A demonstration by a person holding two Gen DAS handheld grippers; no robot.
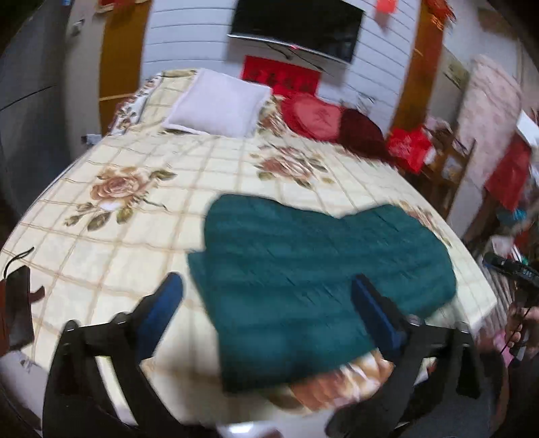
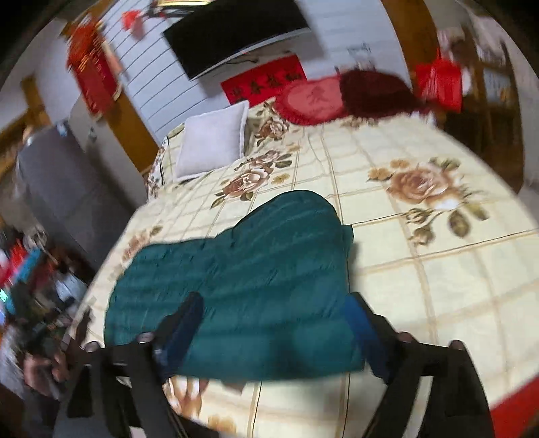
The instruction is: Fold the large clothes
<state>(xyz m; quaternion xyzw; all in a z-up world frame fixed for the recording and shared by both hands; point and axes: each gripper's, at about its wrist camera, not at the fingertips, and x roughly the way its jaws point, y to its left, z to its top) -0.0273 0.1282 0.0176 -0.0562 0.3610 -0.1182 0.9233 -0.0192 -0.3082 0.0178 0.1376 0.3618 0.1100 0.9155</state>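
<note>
A dark teal garment (image 1: 313,269) lies folded in a thick, roughly rectangular bundle on the floral bedspread (image 1: 118,215), near the bed's front edge. My left gripper (image 1: 266,296) hangs over its near left part, blue-padded jaws spread wide and nothing between them. In the right wrist view the same teal garment (image 2: 242,286) fills the middle, and my right gripper (image 2: 273,313) stands open above its near edge. Neither pair of pads presses on the cloth. Both views are blurred.
A white pillow (image 1: 219,104) and a red heart cushion (image 1: 310,114) lie at the head of the bed, under a wall television (image 1: 296,27). Cluttered shelves (image 1: 448,168) stand beside the bed. A person's hand (image 2: 40,370) shows at the left edge.
</note>
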